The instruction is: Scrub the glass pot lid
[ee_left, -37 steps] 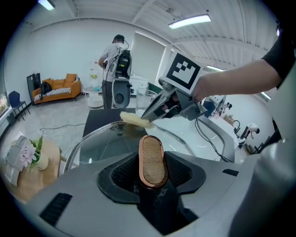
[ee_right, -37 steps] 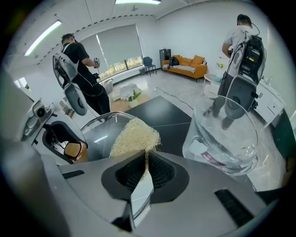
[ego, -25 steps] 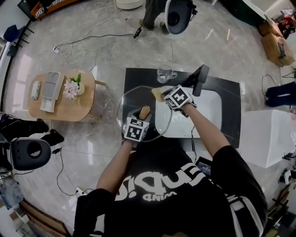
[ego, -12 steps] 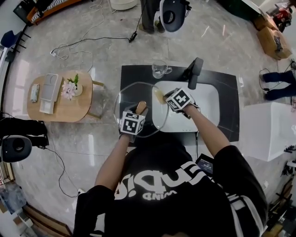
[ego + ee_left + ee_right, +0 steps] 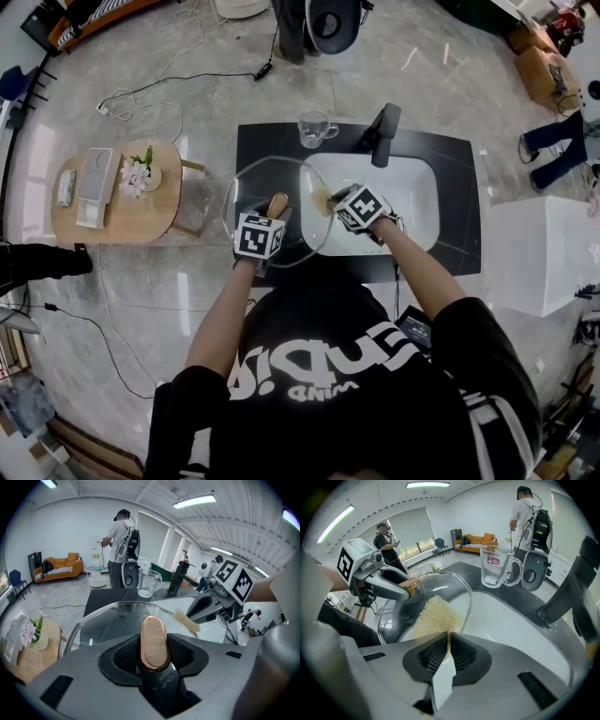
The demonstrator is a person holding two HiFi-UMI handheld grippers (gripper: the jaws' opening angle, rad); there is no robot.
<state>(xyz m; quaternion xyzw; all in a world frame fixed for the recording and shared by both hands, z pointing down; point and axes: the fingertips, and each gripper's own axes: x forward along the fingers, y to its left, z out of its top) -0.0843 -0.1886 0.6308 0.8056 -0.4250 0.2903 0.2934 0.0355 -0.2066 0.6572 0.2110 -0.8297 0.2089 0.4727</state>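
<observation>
Two grippers: each closed on an item.
Left gripper: jaws clamped on the wooden handle of the glass pot lid, which is tilted just ahead.
Right gripper: jaws pinching a tan scrub pad, its free end at the lid's edge, above the white sink.

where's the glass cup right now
In the head view the glass cup stands on the black counter beyond the white sink, just left of the black faucet.
</observation>
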